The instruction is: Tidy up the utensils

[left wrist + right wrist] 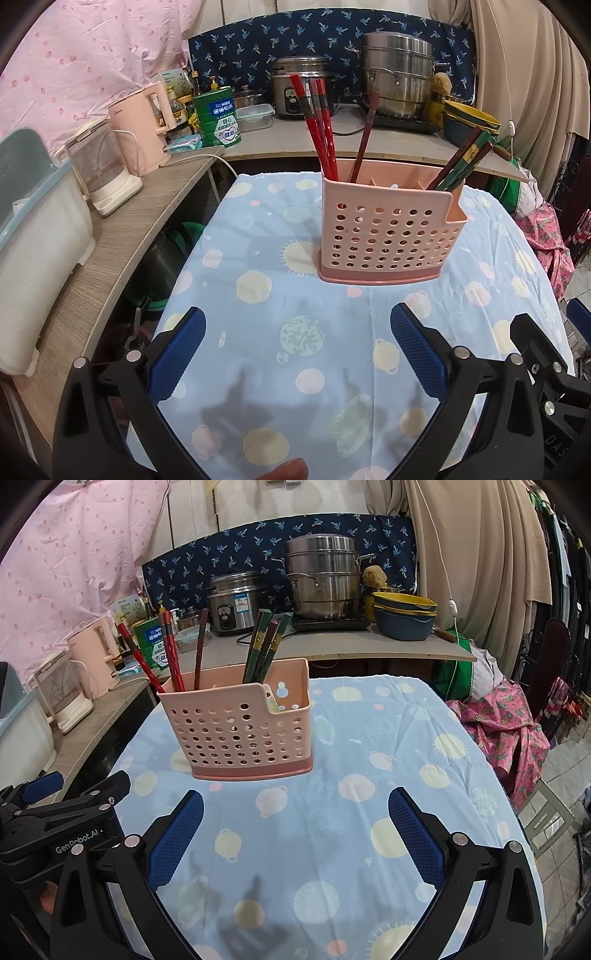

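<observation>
Left wrist view shows the desk (pixel 332 369), draped in a pale blue planet-print cloth, filling most of the frame, with a cluttered counter (pixel 332 142) of steel pots and kettles behind. On the desk stands the pink perforated utensil holder (pixel 388 236), straight ahead of the left hand-held gripper (pixel 297 354), well apart from it. From the right hand-held gripper (pixel 295 834) it lies ahead and to the left, so the left hand looks better lined up. Red chopsticks (pixel 317 129) stand nearly upright in the holder's left compartment; green-and-brown chopsticks (pixel 463 160) lean rightward in another. Both grippers are spread wide and hold nothing. No loose utensils show on the cloth.
</observation>
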The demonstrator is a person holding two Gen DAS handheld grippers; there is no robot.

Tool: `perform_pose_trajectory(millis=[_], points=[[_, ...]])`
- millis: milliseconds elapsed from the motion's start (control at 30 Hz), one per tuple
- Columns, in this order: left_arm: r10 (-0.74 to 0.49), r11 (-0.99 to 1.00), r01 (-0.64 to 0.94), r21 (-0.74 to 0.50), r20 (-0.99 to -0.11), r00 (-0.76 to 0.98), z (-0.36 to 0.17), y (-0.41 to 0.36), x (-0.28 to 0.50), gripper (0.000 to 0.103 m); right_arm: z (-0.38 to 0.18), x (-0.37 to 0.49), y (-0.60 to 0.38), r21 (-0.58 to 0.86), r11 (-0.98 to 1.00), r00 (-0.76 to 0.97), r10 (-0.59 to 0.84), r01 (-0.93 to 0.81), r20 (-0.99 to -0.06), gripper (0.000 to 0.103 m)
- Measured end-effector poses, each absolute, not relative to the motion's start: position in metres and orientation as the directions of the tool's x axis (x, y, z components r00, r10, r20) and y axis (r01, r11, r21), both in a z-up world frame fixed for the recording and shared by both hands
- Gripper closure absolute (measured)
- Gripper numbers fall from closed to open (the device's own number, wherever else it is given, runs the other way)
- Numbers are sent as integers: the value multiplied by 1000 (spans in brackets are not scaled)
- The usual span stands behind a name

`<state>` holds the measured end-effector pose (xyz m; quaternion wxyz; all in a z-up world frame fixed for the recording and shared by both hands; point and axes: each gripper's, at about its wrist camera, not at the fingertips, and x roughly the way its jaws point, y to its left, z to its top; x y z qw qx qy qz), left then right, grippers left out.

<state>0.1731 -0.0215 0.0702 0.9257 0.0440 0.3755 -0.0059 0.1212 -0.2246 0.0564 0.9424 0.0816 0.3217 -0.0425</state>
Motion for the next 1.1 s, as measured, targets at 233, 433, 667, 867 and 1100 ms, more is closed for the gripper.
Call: perform_pose_trajectory(millis=[233,433,667,867,1100], points=[[35,996,36,87,-697,716,70,-20,175,7,56,121,-225,124,983,788,-30,133,-615,7],[39,995,35,91,-701,712,69,-20,176,7,55,122,-227,120,984,787,-30,132,-617,7],[51,995,24,95,-707,706,67,-20,179,7,54,123,-230,118,984,785,-32,133,-619,7],[54,995,21,98,-705,707,68,-20,181,7,52,126,-227,112,985,781,-35,133,-623,7],[56,995,22,100,-706,706,67,-20,181,7,52,126,-226,110,985,781,-37,135,-624,7]])
